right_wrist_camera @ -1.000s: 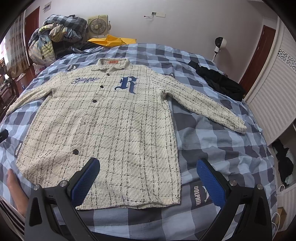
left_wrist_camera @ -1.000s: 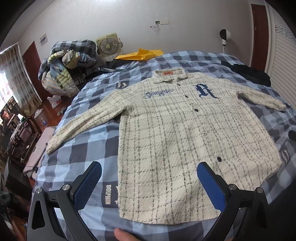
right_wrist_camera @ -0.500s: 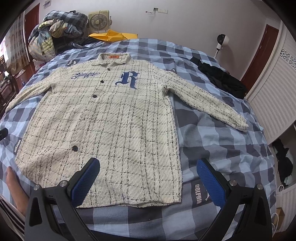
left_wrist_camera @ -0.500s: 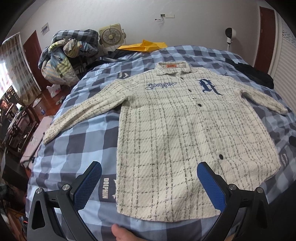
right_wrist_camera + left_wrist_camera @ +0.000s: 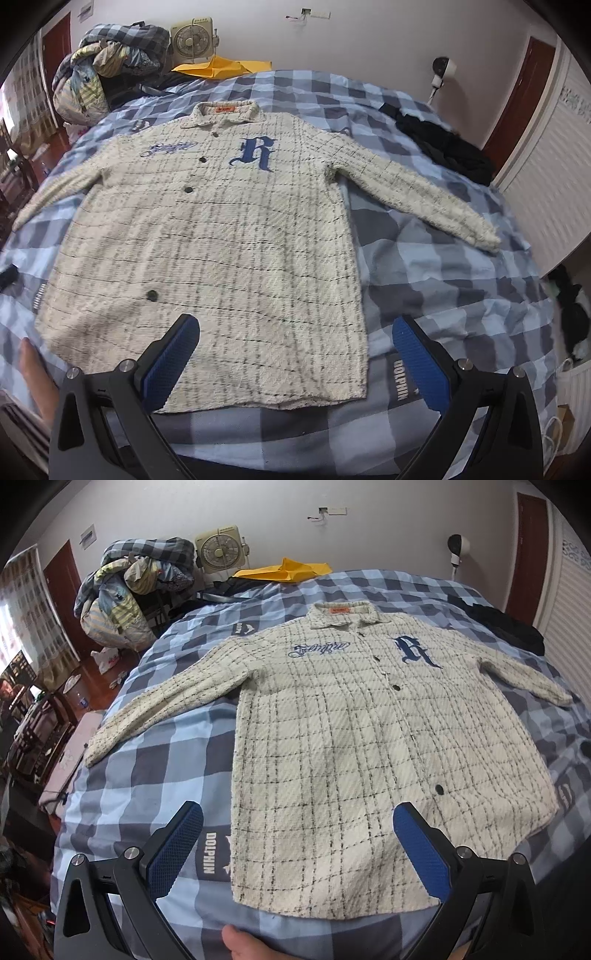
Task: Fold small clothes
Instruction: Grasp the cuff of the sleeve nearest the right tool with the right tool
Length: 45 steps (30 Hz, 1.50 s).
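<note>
A cream plaid button-up shirt with a blue "R" and blue script on the chest lies flat, face up, on the bed, collar away from me and both sleeves spread outward. My left gripper hovers open above the shirt's lower left hem corner, nothing between its blue pads. My right gripper hangs open above the lower right hem corner. Neither gripper touches the cloth.
The bed wears a blue and grey checked cover. A black garment lies at its far right, a yellow cloth and a box fan at the head, a heap of bedding at far left. A hand shows below.
Both grippers have risen and drawn back slightly from the shirt, so more of the bed shows. The shirt has not moved and both grippers stay open.
</note>
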### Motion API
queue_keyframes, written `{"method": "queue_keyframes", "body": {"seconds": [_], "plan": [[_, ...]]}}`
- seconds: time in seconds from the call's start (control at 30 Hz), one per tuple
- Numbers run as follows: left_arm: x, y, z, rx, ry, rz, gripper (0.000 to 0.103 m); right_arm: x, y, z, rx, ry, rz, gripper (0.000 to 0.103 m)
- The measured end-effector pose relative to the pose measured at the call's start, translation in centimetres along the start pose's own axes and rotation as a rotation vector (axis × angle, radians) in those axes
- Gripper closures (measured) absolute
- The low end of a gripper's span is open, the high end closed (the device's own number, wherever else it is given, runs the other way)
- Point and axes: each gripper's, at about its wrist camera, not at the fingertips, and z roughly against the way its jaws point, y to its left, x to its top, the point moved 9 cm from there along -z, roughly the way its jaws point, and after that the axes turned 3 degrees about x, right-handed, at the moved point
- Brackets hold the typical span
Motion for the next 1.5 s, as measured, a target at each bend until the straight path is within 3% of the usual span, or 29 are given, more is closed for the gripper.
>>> {"method": "queue_keyframes", "body": {"seconds": [0.1, 0.17, 0.37, 0.53, 0.7, 0.87, 1.13, 1.33, 1.4, 1.5], "plan": [[-0.1, -0.2, -0.1, 0.005, 0.004, -0.009, 0.000, 1.0, -1.3, 0.8, 0.124, 0.004, -0.087, 0.001], [-0.2, -0.3, -0.4, 0.005, 0.014, -0.013, 0.000, 2.0, -3.3, 1.1, 0.141, 0.006, -0.127, 0.001], [-0.5, -0.9, -0.8, -0.001, 0.034, -0.036, 0.000, 4.6, -15.2, -0.8, -0.012, 0.043, -0.256, 0.001], [-0.3, -1.2, -1.2, 0.001, 0.039, -0.041, 0.000, 5.5, -26.2, -5.1, -0.118, 0.129, -0.389, 0.001], [0.1, -0.7, -1.5, 0.012, 0.033, -0.017, 0.000, 6.4, -34.5, -9.8, -0.178, 0.168, -0.507, 0.001], [0.3, 0.0, -2.5, 0.014, 0.058, 0.031, 0.000, 5.3, -39.1, -13.7, -0.133, 0.221, -0.731, 0.001], [0.0, -0.1, -3.8, 0.023, 0.101, 0.039, 0.000, 4.3, -40.0, -18.3, 0.013, 0.185, -1.054, 0.001], [-0.3, -0.4, -4.4, 0.026, 0.127, 0.023, 0.000, 5.1, -40.4, -20.3, 0.043, 0.171, -1.135, 0.043], [-0.3, -0.4, -4.3, 0.021, 0.128, 0.029, 0.000, 5.8, -40.2, -20.0, 0.020, 0.150, -1.124, 0.069], [-0.1, -0.4, -4.2, 0.017, 0.121, 0.036, 0.000, 7.8, -39.8, -18.7, -0.023, 0.095, -1.079, 0.081]]}}
